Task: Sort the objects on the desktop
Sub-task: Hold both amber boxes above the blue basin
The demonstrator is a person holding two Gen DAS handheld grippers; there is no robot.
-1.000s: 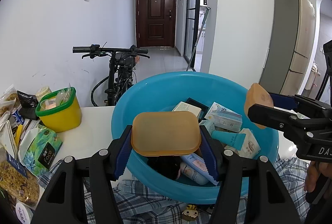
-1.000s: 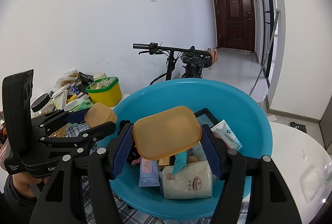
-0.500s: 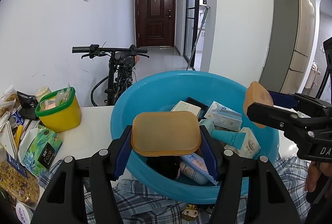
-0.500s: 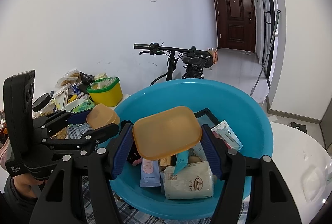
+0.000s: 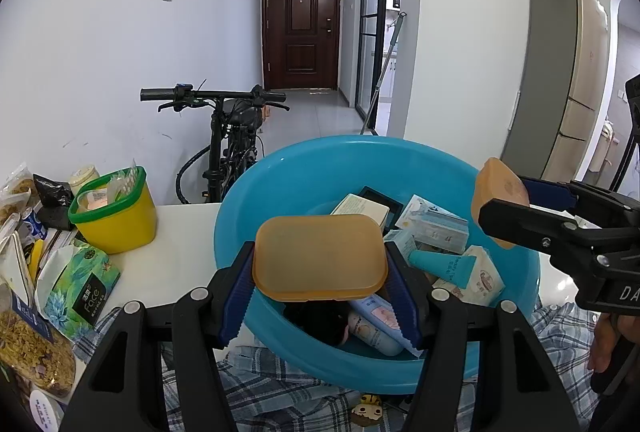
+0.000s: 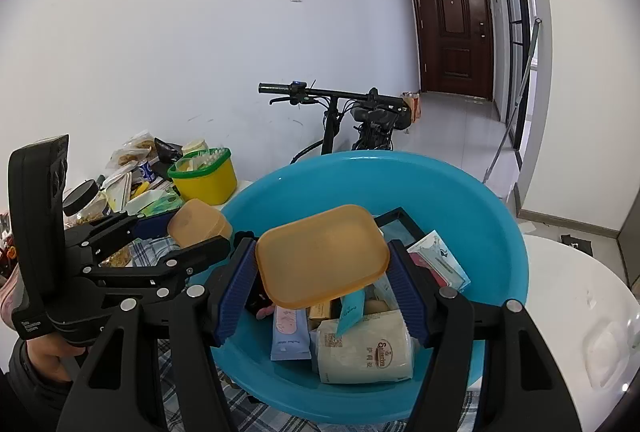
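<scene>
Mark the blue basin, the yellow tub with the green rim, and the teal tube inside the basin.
blue basin (image 5: 320,172): left wrist view, bare inner wall.
yellow tub (image 5: 120,228): left wrist view, front wall.
teal tube (image 5: 444,266): left wrist view, mid-body.

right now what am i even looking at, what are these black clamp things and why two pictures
These are two hand-held grippers, one in each of a person's hands, each with a camera looking along its fingers. The left gripper is clamped on an orange plastic lid; its camera also catches the other tool side-on. The right gripper is clamped on a matching orange lid. Below both sits a blue basin full of toiletry packets, on a white table beside a yellow tub and snack bags.
</scene>
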